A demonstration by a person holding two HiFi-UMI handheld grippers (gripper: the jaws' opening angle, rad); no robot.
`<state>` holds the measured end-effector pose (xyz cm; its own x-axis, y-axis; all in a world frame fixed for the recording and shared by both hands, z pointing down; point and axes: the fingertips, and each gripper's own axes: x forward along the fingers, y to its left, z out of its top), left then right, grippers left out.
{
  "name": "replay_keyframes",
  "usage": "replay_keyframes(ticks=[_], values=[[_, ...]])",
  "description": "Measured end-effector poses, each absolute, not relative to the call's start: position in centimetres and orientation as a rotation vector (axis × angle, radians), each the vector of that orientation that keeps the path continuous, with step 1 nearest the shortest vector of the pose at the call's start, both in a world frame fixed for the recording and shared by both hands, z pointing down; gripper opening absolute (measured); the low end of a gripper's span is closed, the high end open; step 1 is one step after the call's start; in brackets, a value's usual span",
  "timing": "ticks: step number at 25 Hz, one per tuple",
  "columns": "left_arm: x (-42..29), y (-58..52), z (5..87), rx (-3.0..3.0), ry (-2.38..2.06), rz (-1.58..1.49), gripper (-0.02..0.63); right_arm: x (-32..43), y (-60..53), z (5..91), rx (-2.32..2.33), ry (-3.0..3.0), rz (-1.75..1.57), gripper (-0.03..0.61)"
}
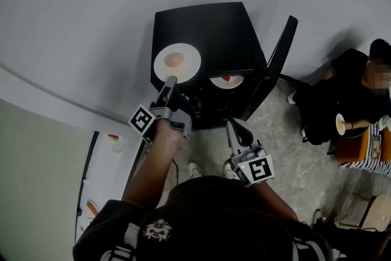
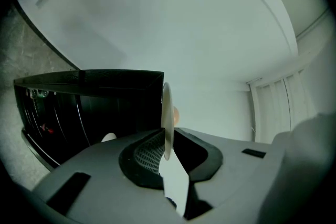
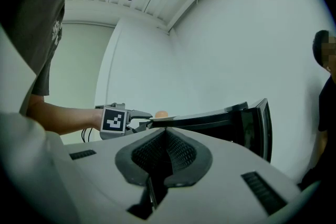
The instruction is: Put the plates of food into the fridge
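A white plate [image 1: 190, 57] with a peach-coloured piece of food [image 1: 175, 60] lies on top of the black mini fridge [image 1: 220, 27], whose door [image 1: 280, 55] stands open to the right. My left gripper [image 1: 170, 80] is shut on the plate's near rim. In the left gripper view the plate [image 2: 166, 113] stands edge-on between the pads of the left gripper [image 2: 167, 150]. A second plate [image 1: 226, 80] with red food sits inside the fridge. My right gripper [image 1: 233, 126] is shut and empty, held in front of the fridge opening; the right gripper [image 3: 167, 135] looks toward the fridge [image 3: 220, 119].
A person [image 1: 348, 98] sits at the right, close to the open door, holding a cup. A white counter [image 1: 110, 159] with more plates of food runs along the lower left. A pale wall stands behind the fridge. The floor is speckled stone.
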<state>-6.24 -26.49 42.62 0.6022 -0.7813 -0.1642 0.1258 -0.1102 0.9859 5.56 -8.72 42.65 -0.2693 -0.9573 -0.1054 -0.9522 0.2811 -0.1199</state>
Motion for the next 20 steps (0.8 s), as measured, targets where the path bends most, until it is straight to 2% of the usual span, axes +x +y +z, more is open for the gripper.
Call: replay_keyframes(ticks=[20], values=[[-5.5,-22.8,42.6,1.513,-0.56,-0.82,0.042,5.4,-7.0,43.7,-1.768,2.41,-0.098,0.026]])
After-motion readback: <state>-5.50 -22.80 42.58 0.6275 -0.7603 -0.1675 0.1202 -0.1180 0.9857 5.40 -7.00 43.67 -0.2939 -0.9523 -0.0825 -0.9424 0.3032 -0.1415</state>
